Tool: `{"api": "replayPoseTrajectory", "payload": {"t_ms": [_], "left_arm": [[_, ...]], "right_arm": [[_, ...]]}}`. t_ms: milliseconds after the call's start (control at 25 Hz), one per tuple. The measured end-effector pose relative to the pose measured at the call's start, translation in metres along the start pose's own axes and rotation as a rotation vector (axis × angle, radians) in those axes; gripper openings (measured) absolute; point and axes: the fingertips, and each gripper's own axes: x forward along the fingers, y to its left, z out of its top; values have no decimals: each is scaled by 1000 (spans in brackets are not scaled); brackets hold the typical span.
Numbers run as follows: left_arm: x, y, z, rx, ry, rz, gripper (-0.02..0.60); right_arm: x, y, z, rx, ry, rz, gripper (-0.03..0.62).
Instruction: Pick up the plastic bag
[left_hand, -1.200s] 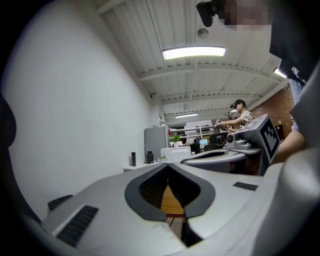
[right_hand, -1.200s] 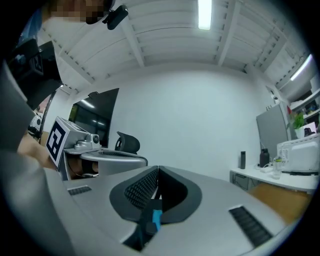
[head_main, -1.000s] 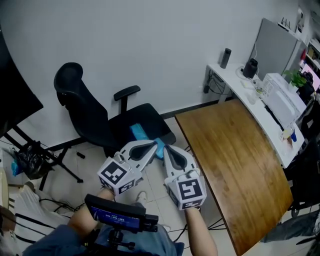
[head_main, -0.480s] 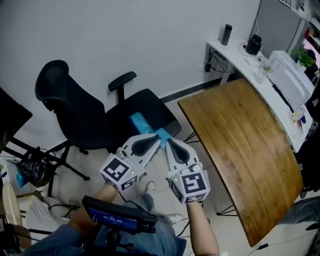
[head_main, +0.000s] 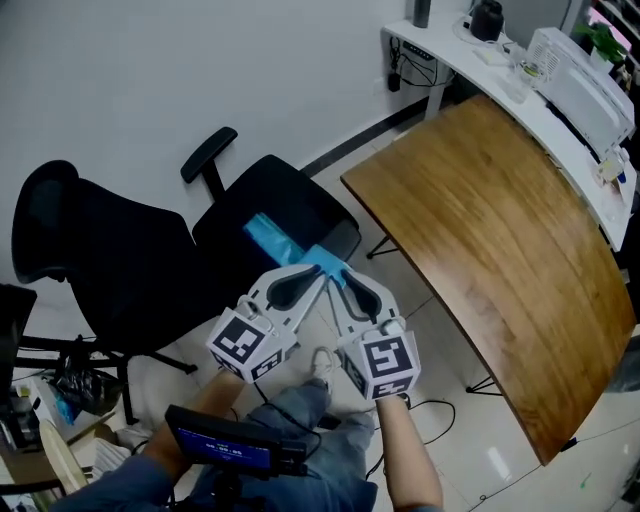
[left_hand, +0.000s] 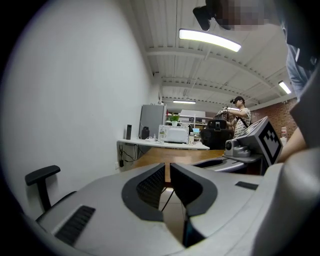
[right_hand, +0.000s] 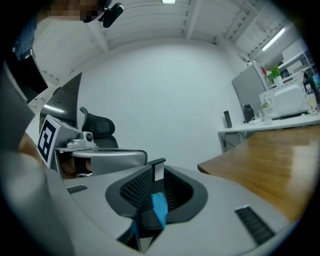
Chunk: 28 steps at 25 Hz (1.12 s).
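Where it lies, the plastic bag (head_main: 283, 245) is blue.

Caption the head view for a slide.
Left gripper and right gripper, its empty jaws just opened, poised at the blue plastic bag on the black office chair.

The light-blue plastic bag (head_main: 283, 243) lies flat and elongated across the black chair seat (head_main: 292, 198).

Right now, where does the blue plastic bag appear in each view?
Head view: blue plastic bag on the black chair seat, near centre.
Left gripper view: not in it.
Right gripper view: low centre, seen between the jaws.
Shared landmark: wooden table, in all three.
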Motion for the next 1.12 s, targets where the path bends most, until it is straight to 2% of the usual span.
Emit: {"api": "replayPoseTrajectory", "payload": {"t_ms": [200,400,600,760,800,880,960,1000,1120], "left_arm": [[27,16,-37,-24,83,-51,25],[48,27,-76,-28,119,-97,13],[64,28,-105,-45,191,-151,11],[72,31,-120,-44,209,-169,11],[73,32,-122,-43,214,-172,11],[74,36,-125,-45,223,-176,11],[75,40,-127,-48,232,-174,11],[75,42,-128,-49,235,-174,11],[73,48,-129,-44,243,-177,11]], "right_arm": [[19,-31,-42,74,22,-79,83],[32,-51,-83,147,58,-140,83],[40,-63,-120,223,97,-191,83],[46,-77,-153,296,145,-231,83],[47,-80,-162,329,157,-237,85],[52,-82,-179,422,178,-235,172],[55,-81,-194,530,187,-228,180],[56,-81,-201,588,187,-228,211],[61,-80,-217,752,156,-218,242]]}}
